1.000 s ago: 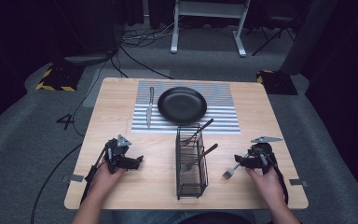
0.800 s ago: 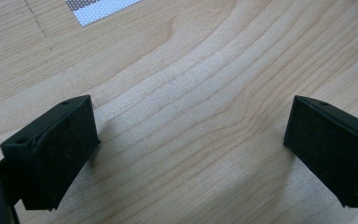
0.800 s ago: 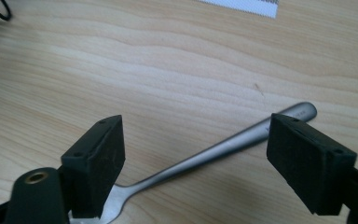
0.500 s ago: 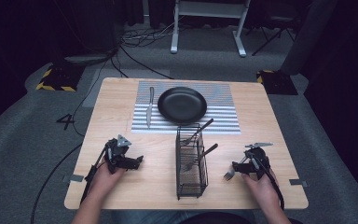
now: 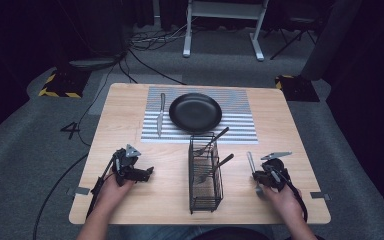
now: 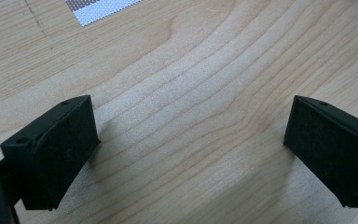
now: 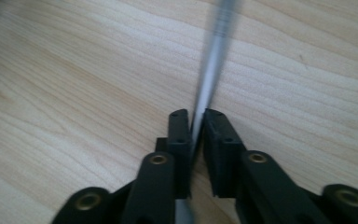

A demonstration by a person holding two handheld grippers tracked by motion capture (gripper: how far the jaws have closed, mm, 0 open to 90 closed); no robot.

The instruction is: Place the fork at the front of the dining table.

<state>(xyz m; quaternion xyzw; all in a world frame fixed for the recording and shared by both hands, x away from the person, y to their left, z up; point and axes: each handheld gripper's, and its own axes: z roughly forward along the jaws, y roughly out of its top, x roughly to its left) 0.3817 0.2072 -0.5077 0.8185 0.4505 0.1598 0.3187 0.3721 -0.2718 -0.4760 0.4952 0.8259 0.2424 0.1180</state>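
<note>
My right gripper (image 5: pixel 256 176) rests on the wooden table (image 5: pixel 130 105) right of the black wire caddy (image 5: pixel 205 172). Its jaws have just been closing and are shut on a silver utensil (image 5: pixel 250 161), whose handle points away towards the far side. In the right gripper view the pads (image 7: pixel 179 128) pinch the thin, blurred utensil shaft (image 7: pixel 209 79) at my right gripper (image 7: pixel 196 116). My left gripper (image 5: pixel 149 172) lies on the table left of the caddy. In its own view my left gripper (image 6: pixel 191 135) stands open over bare wood.
The caddy holds a few utensils that lean out towards the back right. Behind it a black plate (image 5: pixel 195 112) sits on a striped placemat (image 5: pixel 240 125), with a knife (image 5: pixel 160 114) on the mat's left side. Cables and a desk frame (image 5: pixel 220 30) stand on the floor beyond.
The right gripper edged left onto the utensil and shut on it. The utensil, earlier lying slantwise beside the jaws, now points away from the person. The left hand has not moved.
</note>
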